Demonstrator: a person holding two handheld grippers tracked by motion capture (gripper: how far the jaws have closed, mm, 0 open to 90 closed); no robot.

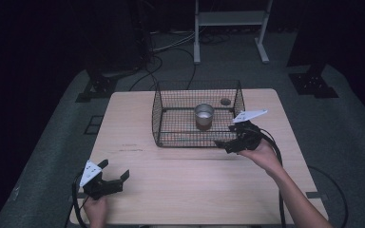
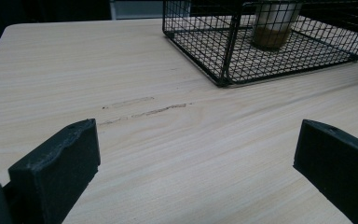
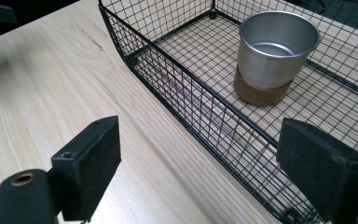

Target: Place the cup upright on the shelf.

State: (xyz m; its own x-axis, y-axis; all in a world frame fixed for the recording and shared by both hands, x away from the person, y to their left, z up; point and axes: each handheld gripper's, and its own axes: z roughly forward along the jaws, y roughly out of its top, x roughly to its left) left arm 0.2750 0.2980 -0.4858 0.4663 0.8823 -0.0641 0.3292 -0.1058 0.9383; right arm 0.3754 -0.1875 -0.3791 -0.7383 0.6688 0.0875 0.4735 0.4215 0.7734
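Steel cup (image 3: 276, 49) upright inside wire basket (image 3: 177, 100)

Light wood table (image 1: 180, 185) mid-frame; black wire basket (image 1: 171, 102) sits upper centre on it, dark scuff marks (image 2: 142, 109) w/ small round disc (image 1: 225, 101) behind basket.

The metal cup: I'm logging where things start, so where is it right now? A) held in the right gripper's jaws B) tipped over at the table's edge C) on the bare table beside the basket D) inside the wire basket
D: the metal cup stands upright on the floor of the wire basket, within its walls.
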